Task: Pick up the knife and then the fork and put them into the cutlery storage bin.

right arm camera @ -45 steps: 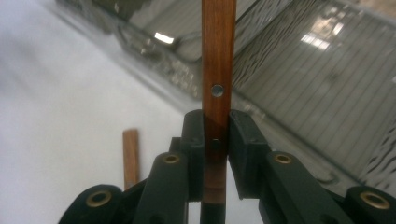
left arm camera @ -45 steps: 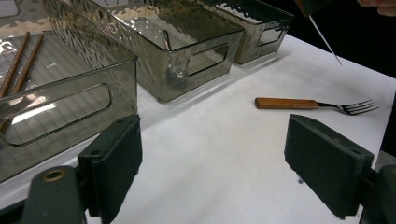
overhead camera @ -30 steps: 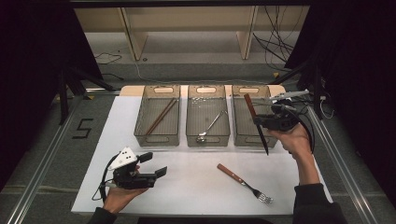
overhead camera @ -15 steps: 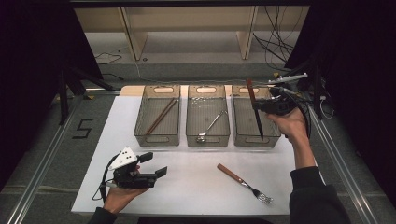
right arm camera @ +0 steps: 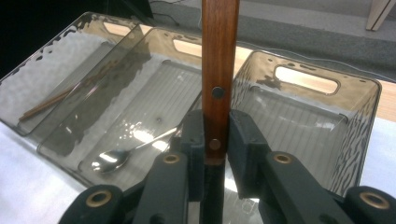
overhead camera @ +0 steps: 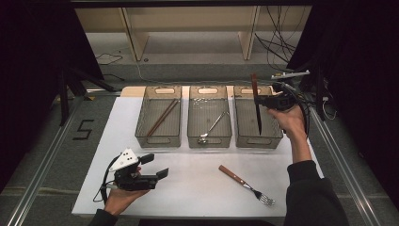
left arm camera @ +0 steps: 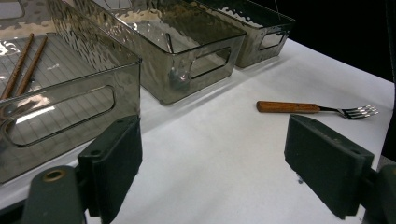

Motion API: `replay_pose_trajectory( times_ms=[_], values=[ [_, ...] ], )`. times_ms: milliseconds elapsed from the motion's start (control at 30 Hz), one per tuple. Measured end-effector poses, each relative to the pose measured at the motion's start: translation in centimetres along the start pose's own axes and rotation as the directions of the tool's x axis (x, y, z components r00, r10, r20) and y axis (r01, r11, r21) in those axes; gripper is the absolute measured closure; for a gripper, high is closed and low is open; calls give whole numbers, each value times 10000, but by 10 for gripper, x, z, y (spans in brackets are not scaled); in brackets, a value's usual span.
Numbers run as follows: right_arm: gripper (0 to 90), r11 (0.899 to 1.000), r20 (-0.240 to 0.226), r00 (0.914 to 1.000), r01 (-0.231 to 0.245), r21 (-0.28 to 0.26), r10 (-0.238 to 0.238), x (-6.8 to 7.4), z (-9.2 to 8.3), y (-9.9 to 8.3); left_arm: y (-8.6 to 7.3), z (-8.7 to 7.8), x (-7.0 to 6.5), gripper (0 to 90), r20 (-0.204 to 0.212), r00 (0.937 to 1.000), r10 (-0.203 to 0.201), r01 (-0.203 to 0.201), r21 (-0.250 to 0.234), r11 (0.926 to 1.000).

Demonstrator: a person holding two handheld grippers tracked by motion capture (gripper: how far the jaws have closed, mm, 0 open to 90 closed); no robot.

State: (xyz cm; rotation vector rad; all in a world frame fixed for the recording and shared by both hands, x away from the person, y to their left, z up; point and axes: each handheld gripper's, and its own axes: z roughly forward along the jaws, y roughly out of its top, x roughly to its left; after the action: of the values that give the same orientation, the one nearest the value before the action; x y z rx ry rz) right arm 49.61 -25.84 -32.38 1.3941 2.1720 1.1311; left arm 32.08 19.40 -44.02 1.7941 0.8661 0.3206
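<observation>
Holding: right tongs (right arm camera: 216, 140) clamped on a wooden-handled knife (right arm camera: 219, 70), pads squeezing the handle right by the lower rivet
Knife pose: handle sticking up, dark blade (overhead camera: 258, 117) hanging down, roughly upright in the high view
Knife spot: over the right bin (overhead camera: 273, 139), blade tip down inside the outline of that bin; touching the bottom or not, can't tell tbh
Right hand (overhead camera: 289, 120): up at the far right side of the worktop (overhead camera: 197, 188), just beside the bin's right wall
Left tongs (overhead camera: 153, 167): spread wide, nothing between the 2 pads, just bare white worktop seen through the gap in the left gripper view
Left hand (overhead camera: 120, 197): parked low near the front left edge of the worktop, tongs pointing toward the right
Fork (overhead camera: 245, 183): wooden handle, lying flat on the worktop in front of the bins, well apart from both tongs, tines toward the front right
Bins: 3 clear smoky ones side by side in a row at the back of the worktop
Left bin (overhead camera: 141, 132): 2 brown chopsticks (overhead camera: 162, 116) lying slanted inside
Middle bin (overhead camera: 193, 136): 1 metal spoon (overhead camera: 212, 126), bowl toward the near end
</observation>
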Motion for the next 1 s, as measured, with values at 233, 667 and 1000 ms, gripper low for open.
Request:
replay_pose_trajectory(
  times_ms=[233, 667, 1000],
  values=[
    [775, 9998, 303, 9994, -188, 69, 186, -9, 9, 0, 0, 0, 0, 189, 16, 10000, 1, -1, -18, 10000],
    [774, 9987, 694, 9968, -413, 306, 391, -18, 26, -11, 0, 0, -1, 189, 33, 10000, 7, -7, -37, 10000],
    [774, 9951, 833, 9948, -644, 755, 580, -22, 38, -23, 0, 0, -1, 189, 41, 10000, 26, -25, -35, 10000]
  ],
)
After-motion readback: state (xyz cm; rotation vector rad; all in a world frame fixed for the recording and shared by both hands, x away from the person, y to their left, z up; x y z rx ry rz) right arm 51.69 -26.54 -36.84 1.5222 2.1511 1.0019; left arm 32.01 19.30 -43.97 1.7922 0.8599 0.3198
